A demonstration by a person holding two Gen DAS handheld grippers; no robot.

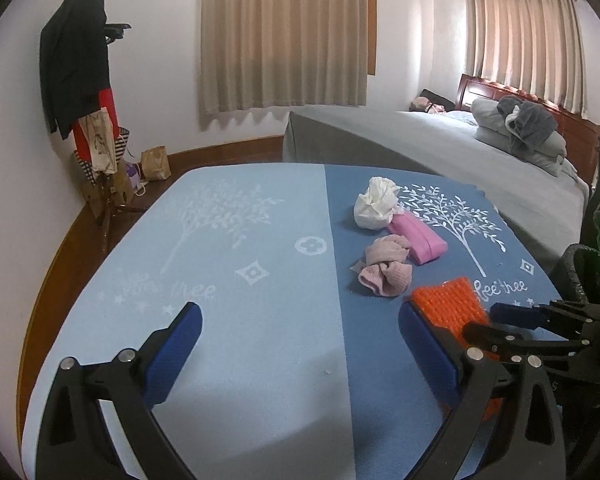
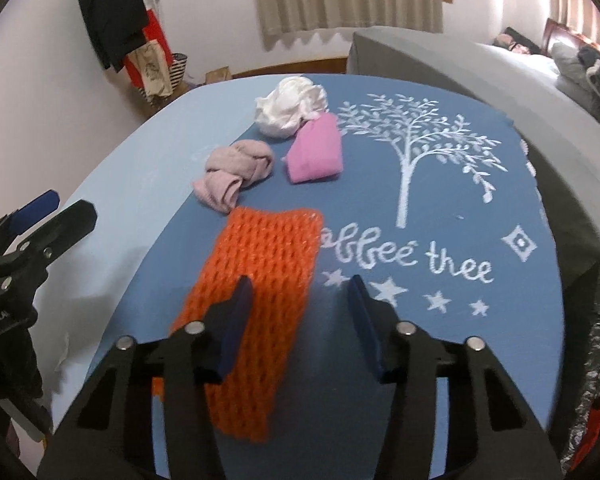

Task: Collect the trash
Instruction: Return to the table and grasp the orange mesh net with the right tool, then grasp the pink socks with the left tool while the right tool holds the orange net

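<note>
Right gripper (image 2: 300, 300) spread, poised over orange foam net (image 2: 260, 300) on blue tree-print cloth (image 2: 460, 340). Left gripper (image 1: 300, 328) spread wide, holding nothing.

We see from the left wrist low over the tabletop (image 1: 240, 240), facing the curtained wall, we see from the right wrist nearer, tilted down, both share orange mesh (image 2: 260, 320), pink cloth (image 1: 384, 268), white wad (image 2: 290, 110), bed (image 1: 420, 140)

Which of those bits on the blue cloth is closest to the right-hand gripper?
The orange foam net. It lies right at the right gripper, under one finger; the other three pieces sit farther back.
</note>
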